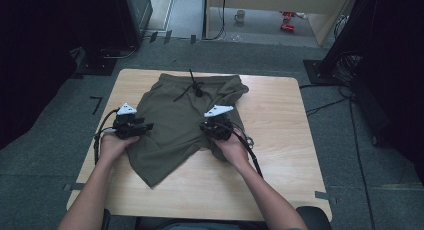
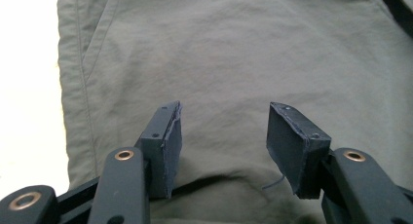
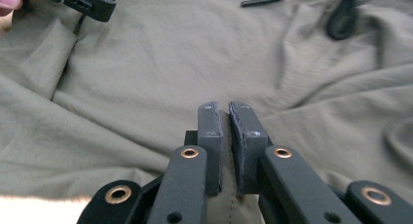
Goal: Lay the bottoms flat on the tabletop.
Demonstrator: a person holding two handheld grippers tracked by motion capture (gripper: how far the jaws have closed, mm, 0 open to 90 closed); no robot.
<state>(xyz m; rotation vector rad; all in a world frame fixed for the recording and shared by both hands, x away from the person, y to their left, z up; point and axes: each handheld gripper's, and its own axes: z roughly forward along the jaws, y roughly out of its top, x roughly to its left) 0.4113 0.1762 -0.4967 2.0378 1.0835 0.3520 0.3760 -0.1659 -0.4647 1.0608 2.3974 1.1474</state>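
Wooden table (image 1: 280, 140), olive shorts (image 1: 175, 125), left gripper (image 2: 224, 136) wide apart, right gripper (image 3: 225, 136) pinching fabric seam.

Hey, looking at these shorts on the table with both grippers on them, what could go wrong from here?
1. The right gripper pinches only a thin fold of the olive shorts; a pull may let the cloth slip out.
2. The left gripper is open above the fabric, so pulling now would drag the shorts from one side only and bunch them.
3. The black drawstring lies loose near the waistband and could snag in a fold.
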